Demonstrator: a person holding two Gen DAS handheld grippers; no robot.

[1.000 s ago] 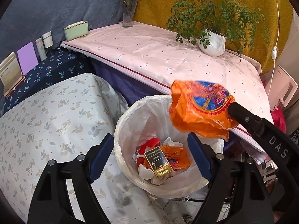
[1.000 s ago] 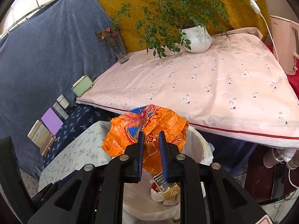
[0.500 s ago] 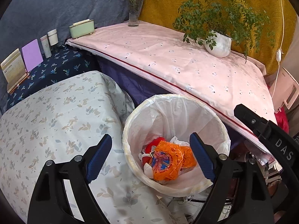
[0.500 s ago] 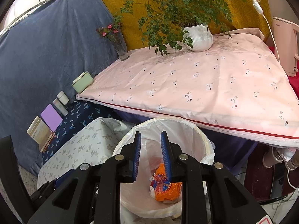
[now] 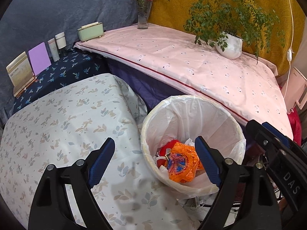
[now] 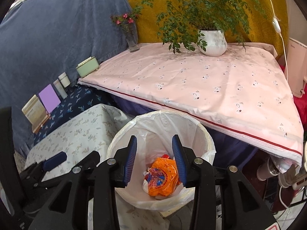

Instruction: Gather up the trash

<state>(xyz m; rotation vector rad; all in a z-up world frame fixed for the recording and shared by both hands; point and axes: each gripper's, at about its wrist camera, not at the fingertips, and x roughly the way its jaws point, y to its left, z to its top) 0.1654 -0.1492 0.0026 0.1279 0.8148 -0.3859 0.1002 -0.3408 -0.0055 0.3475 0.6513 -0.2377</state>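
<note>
Dropped wrapper (image 6: pixel 163 178) lies binned; right tongs (image 6: pixel 154 161) parted, empty.

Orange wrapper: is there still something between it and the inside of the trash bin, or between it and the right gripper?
Nothing visible. The orange wrapper already lies inside the trash bin, on top of other trash. The right gripper hangs open above the bin's mouth, and only air shows between its fingers and the wrapper.

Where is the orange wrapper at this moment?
The orange wrapper lies inside the white-lined trash bin, on top of the other trash, seen between the right gripper's open jaws and low center-right in the left wrist view.
</note>
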